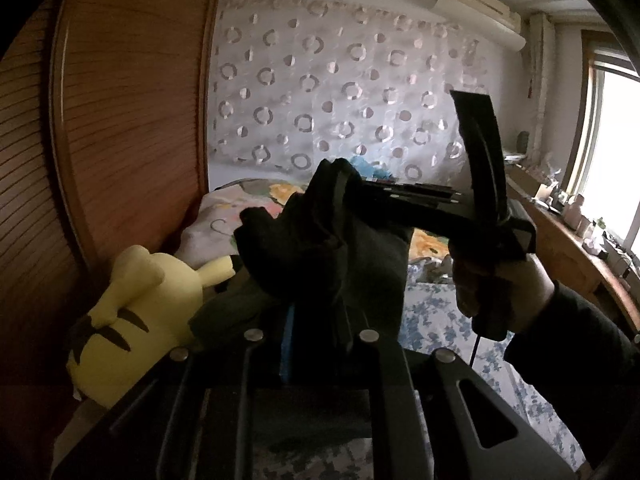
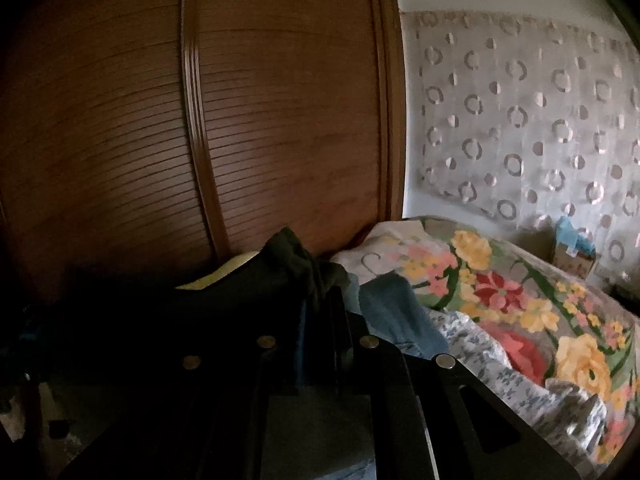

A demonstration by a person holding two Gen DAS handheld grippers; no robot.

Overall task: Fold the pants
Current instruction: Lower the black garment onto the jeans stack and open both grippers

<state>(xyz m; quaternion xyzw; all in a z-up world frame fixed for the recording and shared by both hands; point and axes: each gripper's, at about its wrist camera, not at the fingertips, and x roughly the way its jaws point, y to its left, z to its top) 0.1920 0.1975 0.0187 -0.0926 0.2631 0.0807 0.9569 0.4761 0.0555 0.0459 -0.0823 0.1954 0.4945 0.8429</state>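
The dark pants (image 1: 320, 256) hang bunched in the air above the bed. My left gripper (image 1: 316, 316) is shut on a fold of the dark fabric right in front of its camera. In the left wrist view my right gripper (image 1: 340, 184) reaches in from the right, held by a hand, and is shut on the top edge of the same pants. In the right wrist view the right gripper (image 2: 320, 300) pinches dark pants fabric (image 2: 248, 304), which drapes down to the left.
A yellow plush toy (image 1: 136, 320) lies at the left by a wooden louvred wardrobe (image 1: 120, 120). A floral quilt (image 2: 520, 300) and a blue cloth (image 2: 400, 316) cover the bed. A cluttered desk (image 1: 568, 240) runs under the window at right.
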